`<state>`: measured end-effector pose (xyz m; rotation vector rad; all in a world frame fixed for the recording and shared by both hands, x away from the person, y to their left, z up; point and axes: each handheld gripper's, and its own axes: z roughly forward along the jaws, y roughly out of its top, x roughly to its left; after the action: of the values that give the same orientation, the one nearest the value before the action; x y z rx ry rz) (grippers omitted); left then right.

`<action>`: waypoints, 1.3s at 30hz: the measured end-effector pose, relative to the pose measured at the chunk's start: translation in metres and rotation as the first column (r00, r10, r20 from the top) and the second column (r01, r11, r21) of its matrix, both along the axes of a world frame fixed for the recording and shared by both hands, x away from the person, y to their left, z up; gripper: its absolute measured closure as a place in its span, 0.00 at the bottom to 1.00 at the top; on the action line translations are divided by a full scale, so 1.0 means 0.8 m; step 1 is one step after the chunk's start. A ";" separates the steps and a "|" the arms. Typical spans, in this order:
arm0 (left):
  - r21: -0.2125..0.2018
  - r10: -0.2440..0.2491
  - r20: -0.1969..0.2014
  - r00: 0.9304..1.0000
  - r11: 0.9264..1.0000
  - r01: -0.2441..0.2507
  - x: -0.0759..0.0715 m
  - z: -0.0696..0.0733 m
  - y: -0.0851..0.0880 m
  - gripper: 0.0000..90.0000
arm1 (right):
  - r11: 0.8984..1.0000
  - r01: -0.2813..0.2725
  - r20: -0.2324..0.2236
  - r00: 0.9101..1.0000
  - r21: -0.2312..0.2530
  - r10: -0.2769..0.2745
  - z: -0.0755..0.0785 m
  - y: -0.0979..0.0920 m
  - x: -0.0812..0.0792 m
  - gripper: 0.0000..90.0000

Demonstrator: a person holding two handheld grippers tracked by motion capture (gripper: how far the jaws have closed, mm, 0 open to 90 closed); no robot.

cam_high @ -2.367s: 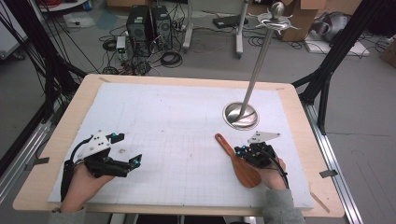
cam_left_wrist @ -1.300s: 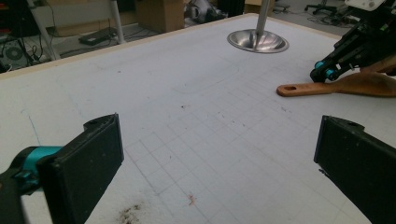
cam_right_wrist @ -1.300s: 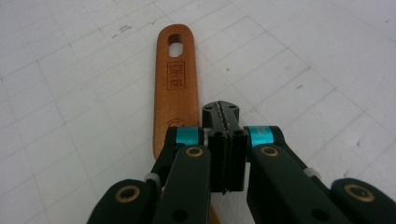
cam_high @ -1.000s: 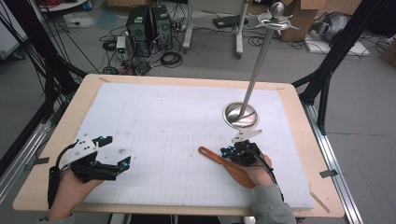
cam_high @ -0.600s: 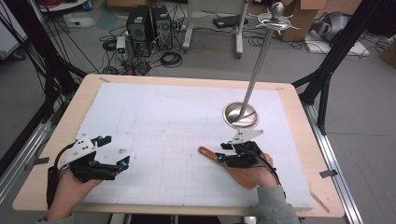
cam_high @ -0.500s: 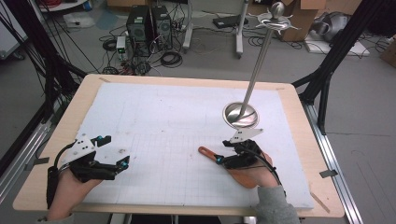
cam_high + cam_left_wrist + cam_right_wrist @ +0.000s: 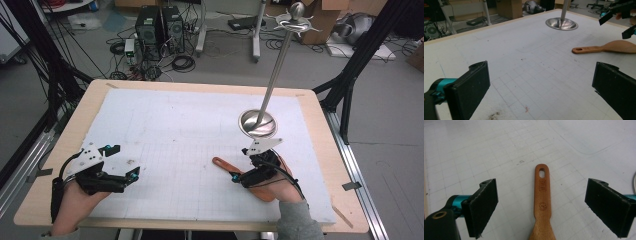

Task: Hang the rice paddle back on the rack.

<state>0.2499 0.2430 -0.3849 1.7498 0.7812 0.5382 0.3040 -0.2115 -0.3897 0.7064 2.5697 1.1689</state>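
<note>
A wooden spatula [image 7: 222,163] lies flat on the white grid mat [image 7: 175,125], its handle with a hanging hole pointing left. My right gripper [image 7: 239,172] hovers just above it. Its jaws have just been opening and now stand wide apart, the handle [image 7: 542,192] lying between them untouched. My left gripper [image 7: 125,161] rests at the mat's near left, open and with nothing in it [image 7: 541,85]. From there I see the spatula [image 7: 604,47] and the right gripper [image 7: 616,17] to the far right.
A steel stand with a round dish base [image 7: 257,123] and a tall leaning pole [image 7: 277,60] stands on the mat just behind the right gripper. The wooden table rim [image 7: 65,150] frames the mat. Computers and cables lie on the floor beyond.
The right gripper swung the spatula's handle round to point left, then let it go, opened wide and rose a little. The left hand drew slightly left early on, then kept still.
</note>
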 end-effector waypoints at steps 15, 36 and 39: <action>-0.027 -0.010 0.018 1.000 1.000 0.010 -0.010 0.012 0.001 0.02 | 0.999 -0.001 -0.037 0.999 -0.048 -0.001 -0.013 0.009 0.011 0.16; -0.033 -0.003 -0.022 1.000 0.999 0.003 -0.016 0.004 0.013 0.02 | 0.985 -0.015 -0.114 0.993 -0.170 -0.004 -0.039 0.031 0.028 0.35; -0.027 -0.002 -0.017 1.000 1.000 0.002 -0.018 0.005 0.014 0.02 | 0.982 -0.007 -0.121 0.993 -0.189 -0.016 -0.040 0.031 0.028 0.41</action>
<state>0.2358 0.2542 -0.3810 1.7318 0.7951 0.5096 0.3264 -0.1865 -0.4217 0.7595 2.7314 0.8890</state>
